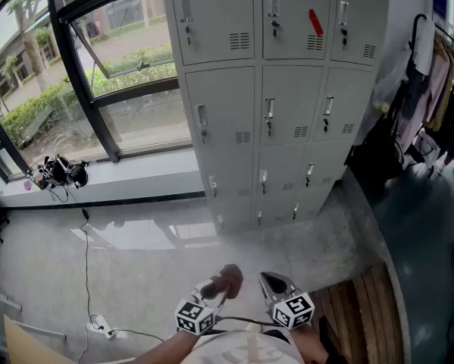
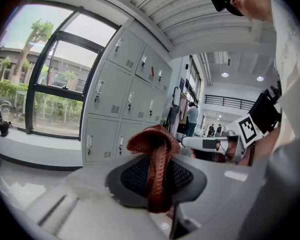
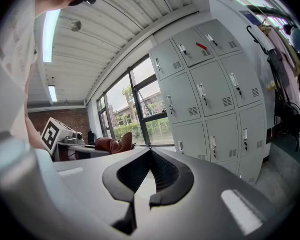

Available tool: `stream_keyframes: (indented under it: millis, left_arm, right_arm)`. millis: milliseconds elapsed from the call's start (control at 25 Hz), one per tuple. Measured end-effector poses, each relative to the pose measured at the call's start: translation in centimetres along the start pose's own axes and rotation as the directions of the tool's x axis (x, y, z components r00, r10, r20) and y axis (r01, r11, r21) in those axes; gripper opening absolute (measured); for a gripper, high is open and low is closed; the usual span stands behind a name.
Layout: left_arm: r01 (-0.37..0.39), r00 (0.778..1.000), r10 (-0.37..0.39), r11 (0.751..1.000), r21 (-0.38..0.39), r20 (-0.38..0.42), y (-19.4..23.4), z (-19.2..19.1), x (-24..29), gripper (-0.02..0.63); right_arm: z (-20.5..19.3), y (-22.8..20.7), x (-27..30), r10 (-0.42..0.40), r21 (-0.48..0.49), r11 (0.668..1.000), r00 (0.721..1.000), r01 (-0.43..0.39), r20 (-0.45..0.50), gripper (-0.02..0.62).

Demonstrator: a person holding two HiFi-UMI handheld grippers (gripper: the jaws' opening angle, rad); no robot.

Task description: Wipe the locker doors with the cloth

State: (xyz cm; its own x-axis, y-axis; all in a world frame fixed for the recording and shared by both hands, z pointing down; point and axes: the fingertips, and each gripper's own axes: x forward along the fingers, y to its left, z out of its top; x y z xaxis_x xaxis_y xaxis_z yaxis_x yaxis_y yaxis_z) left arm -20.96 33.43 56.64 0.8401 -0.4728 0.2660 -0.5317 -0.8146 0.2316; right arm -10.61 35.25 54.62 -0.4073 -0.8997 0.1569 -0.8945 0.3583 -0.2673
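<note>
I am holding the left gripper low in front of me. Its jaws are clamping a rust-brown knitted cloth, which is bunching above the pads and drooping between them. The cloth is looking soft, light and floppy to me, so I am judging that a pinch on a thick fold is suiting it, leaving a loose wad free to press flat on metal. To its right, the right gripper is showing its jaws closed together on nothing. Ahead, well apart from both, the bank of pale grey metal locker doors is standing unwiped. I am expecting smooth panels, with handles and vents likely snagging the knit.
</note>
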Motion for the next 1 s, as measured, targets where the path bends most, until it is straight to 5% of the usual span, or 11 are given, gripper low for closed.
stream_keyframes:
  millis: [480, 1000]
  left_arm:
    - [-0.043, 0.999, 0.043, 0.998, -0.038, -0.005, 2.7, 1.1, 4.4, 0.074]
    - [0.091, 0.994, -0.090, 0.996, -0.015, 0.054, 10.4, 8.1, 15.2, 0.074]
  right_arm:
    - [1.8, -5.7, 1.8, -0.037, 0.021, 0.999, 0.999, 0.037, 0.002, 0.008]
    - [6.7, -13.2, 8.9, -0.183, -0.007, 0.983, 0.983, 0.183, 0.006, 0.008]
